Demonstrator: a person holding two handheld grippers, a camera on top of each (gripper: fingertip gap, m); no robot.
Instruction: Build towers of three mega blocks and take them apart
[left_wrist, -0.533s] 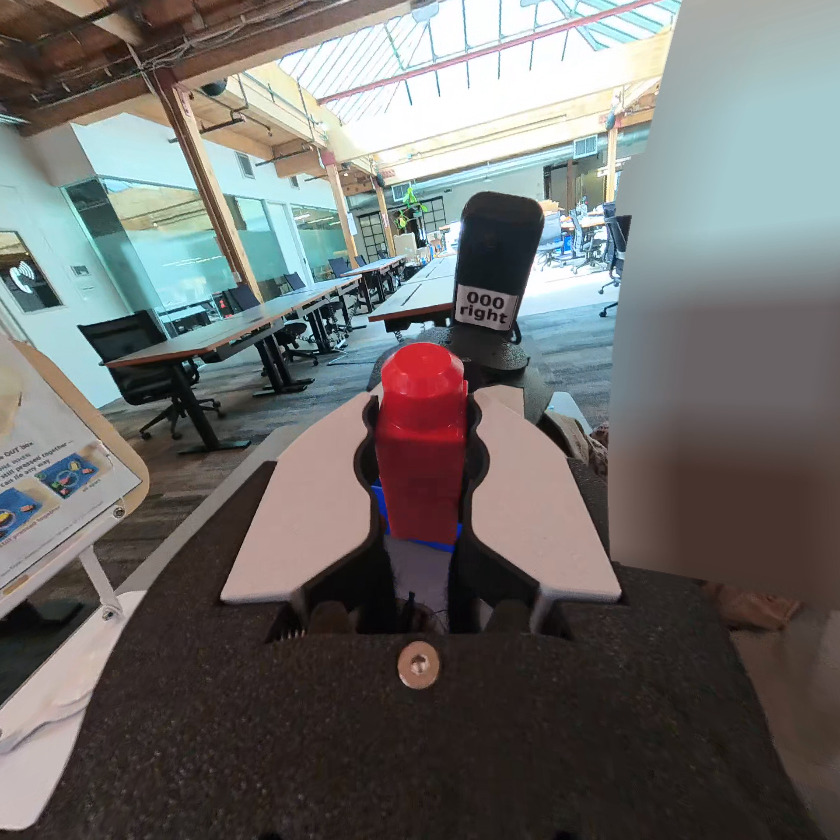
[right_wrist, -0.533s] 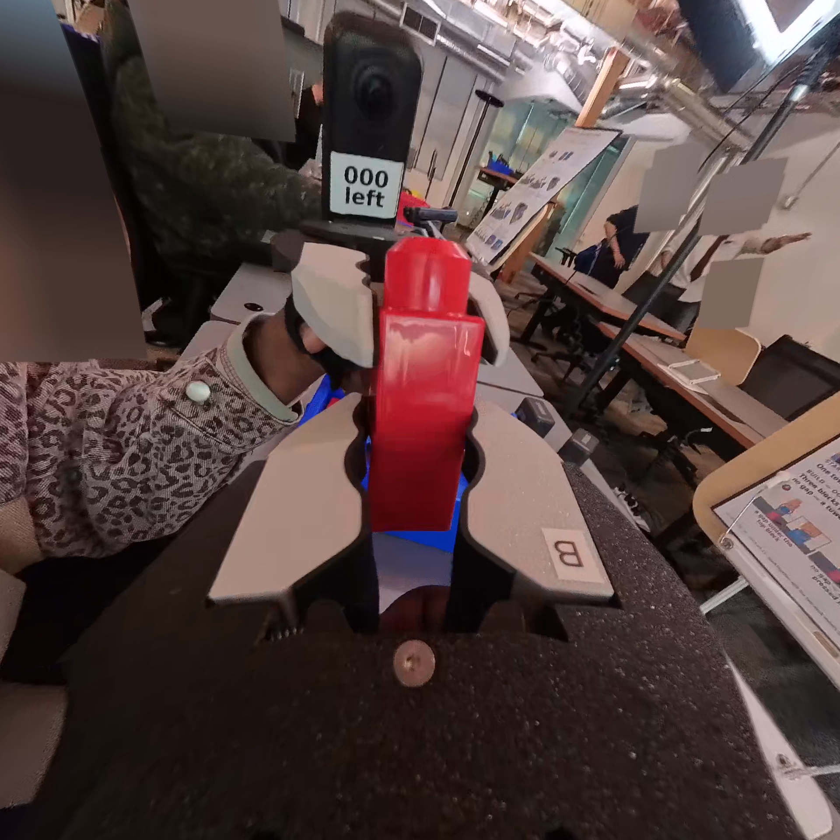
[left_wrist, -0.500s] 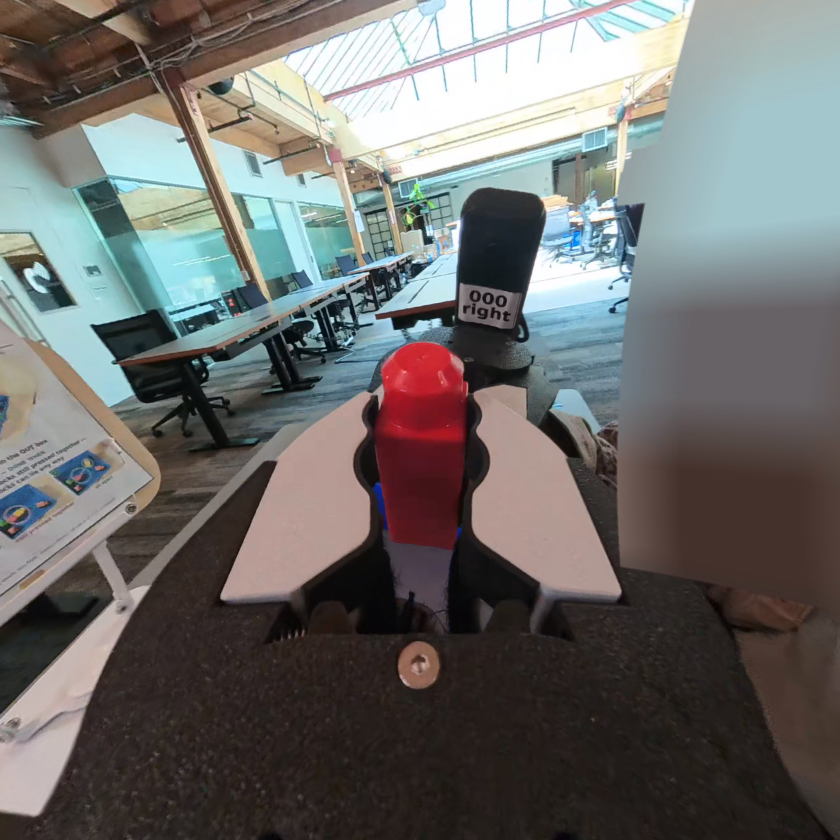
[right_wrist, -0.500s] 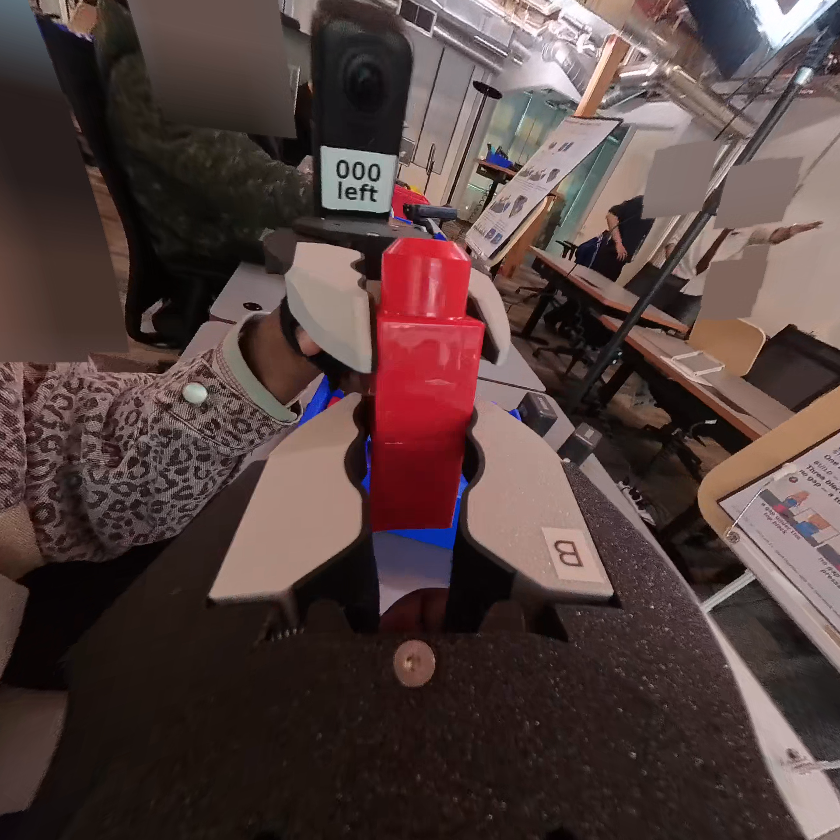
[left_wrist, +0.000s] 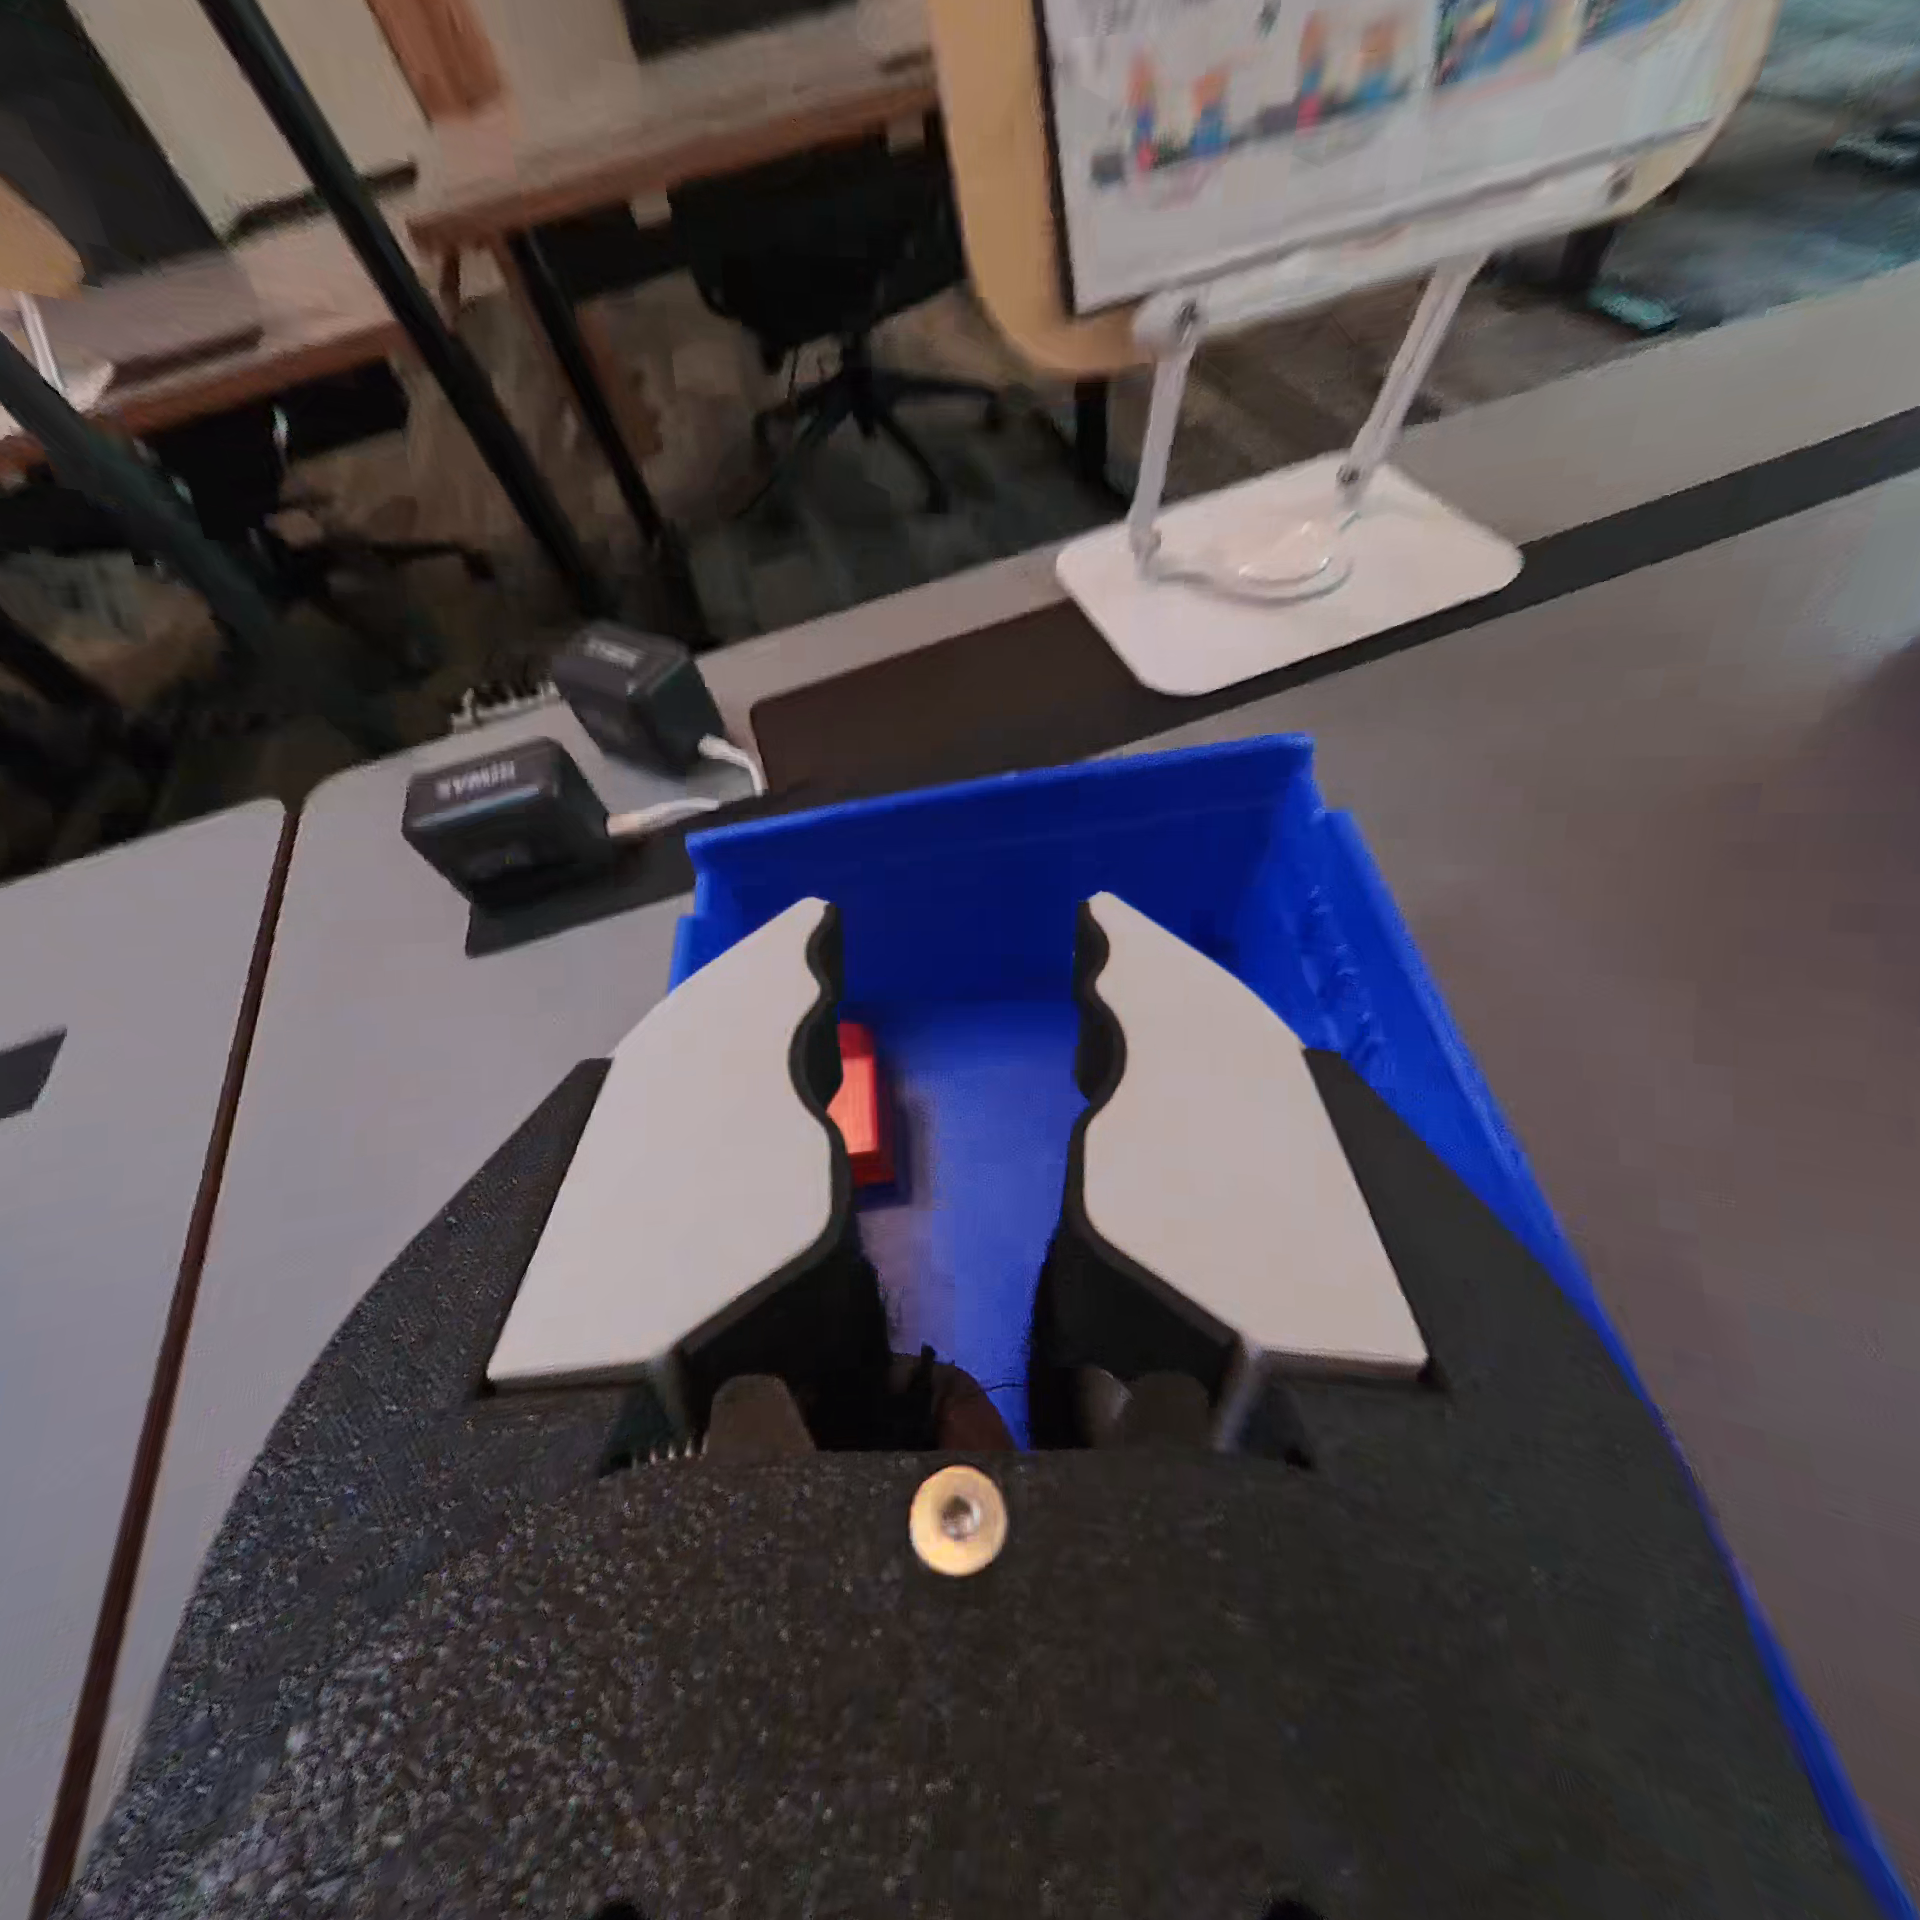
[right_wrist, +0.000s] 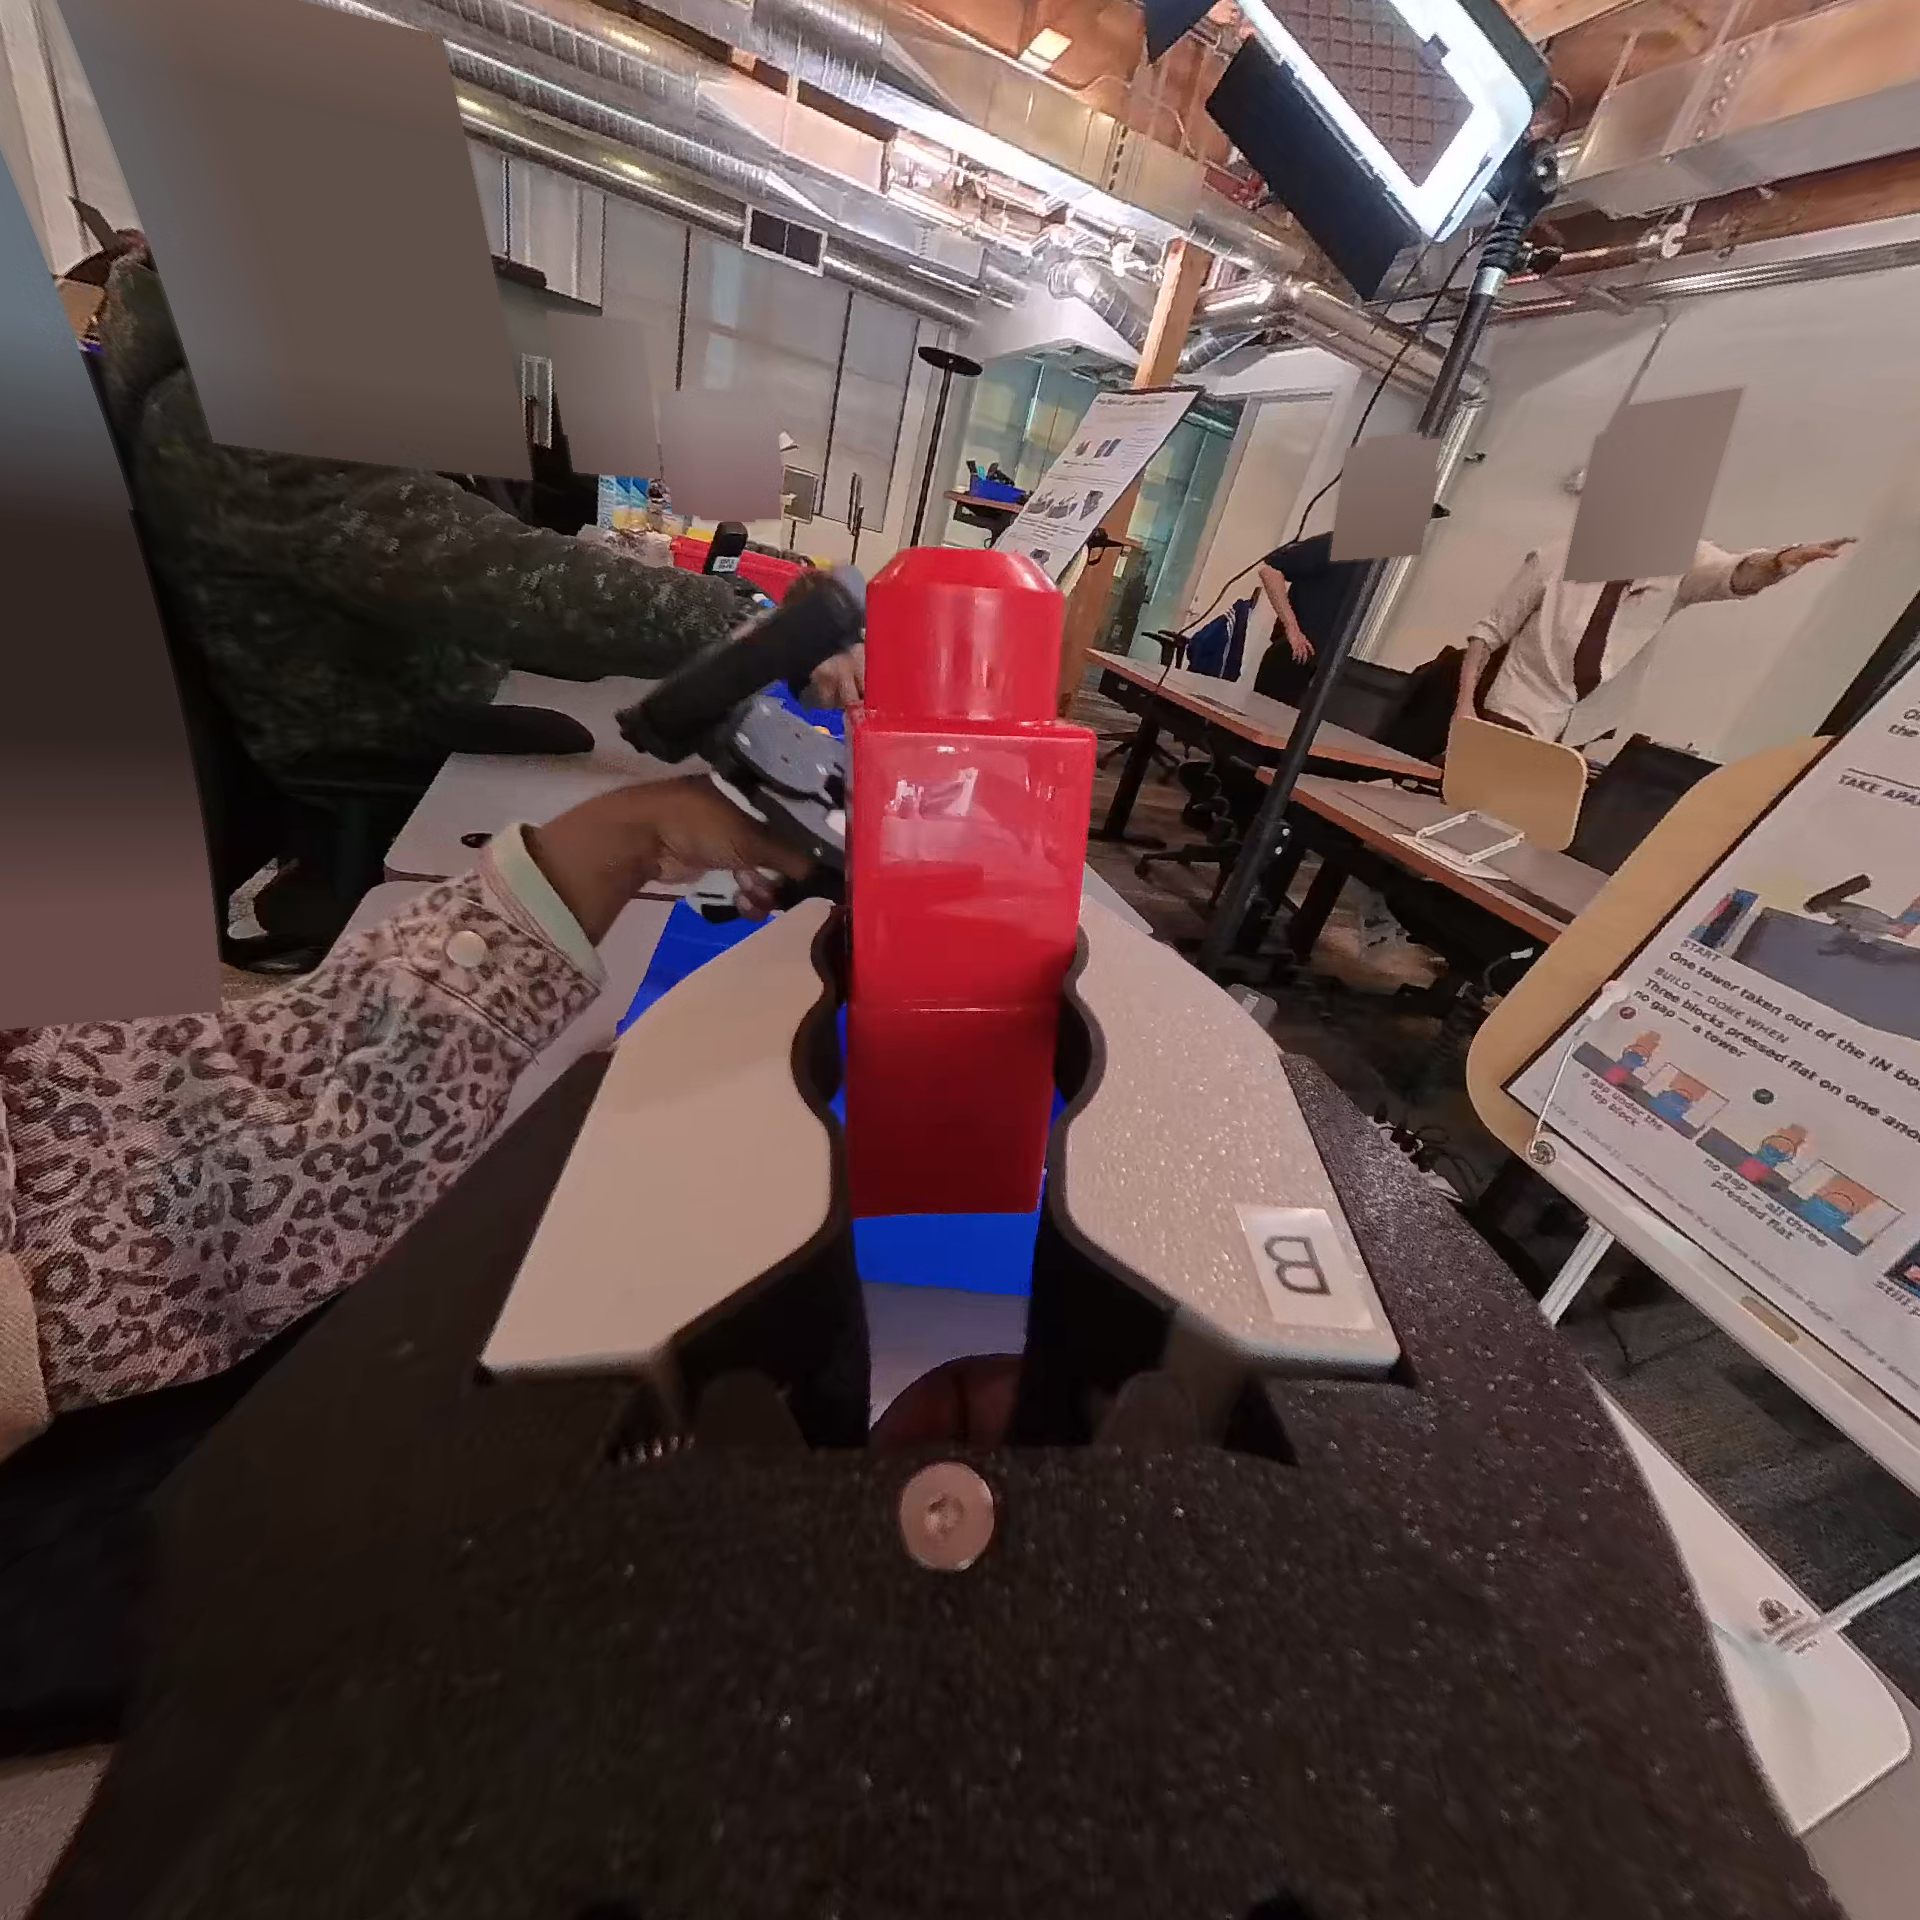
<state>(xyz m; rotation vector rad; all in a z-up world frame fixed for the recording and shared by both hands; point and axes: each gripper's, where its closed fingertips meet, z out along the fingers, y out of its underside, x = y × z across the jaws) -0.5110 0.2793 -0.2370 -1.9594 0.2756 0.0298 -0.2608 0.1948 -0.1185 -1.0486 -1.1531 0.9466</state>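
My left gripper (left_wrist: 954, 961) is open and empty, tilted down over a blue bin (left_wrist: 1039, 862) on the grey table. A red block (left_wrist: 864, 1103) lies on the bin floor, partly hidden behind my left finger. My right gripper (right_wrist: 951, 940) is shut on a stack of red mega blocks (right_wrist: 966, 862), held upright above the table; a seam shows between the upper and lower block. In the right wrist view the left gripper (right_wrist: 769, 727) shows behind the stack to its left, held by a hand in a leopard-print sleeve (right_wrist: 260, 1091).
Two black chargers (left_wrist: 509, 816) sit on the table beyond the bin's far left corner. An instruction board on a white stand (left_wrist: 1288, 582) stands at the far edge and also shows in the right wrist view (right_wrist: 1714, 1091). People and desks fill the background. There is about 30 cm between the tips of the two grippers.
My left gripper has let go of the red block, opened, and swung away and down over the blue bin. A red block now lies in the bin. My right gripper still holds its stack.
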